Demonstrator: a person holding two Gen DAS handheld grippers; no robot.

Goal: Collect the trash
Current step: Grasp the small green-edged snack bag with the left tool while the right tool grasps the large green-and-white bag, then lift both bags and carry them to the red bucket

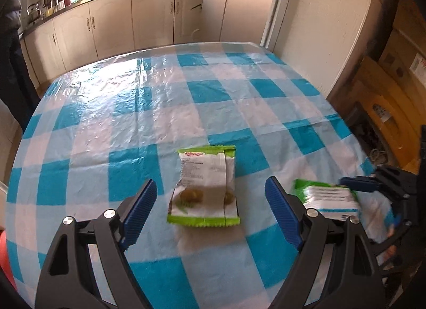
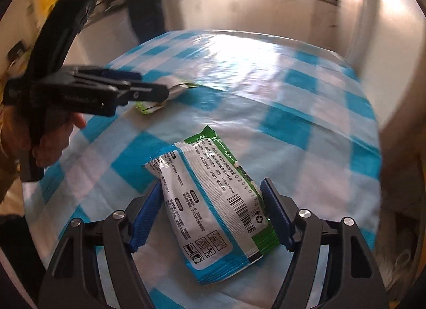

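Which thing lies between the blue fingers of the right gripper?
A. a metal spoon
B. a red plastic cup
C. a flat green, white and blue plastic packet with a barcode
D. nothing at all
C: in the right wrist view the flat green, white and blue plastic packet with a barcode lies on the blue-checked tablecloth between the fingers of the right gripper.

The blue-and-green wipes packet [image 2: 213, 207] carries a barcode, a recycling mark, a row of small pictograms, "(2022)" within dense Chinese print too small to read, and stamped digits beginning "026"; the green snack wrapper [image 1: 203, 189] bears a red logo, illegible.
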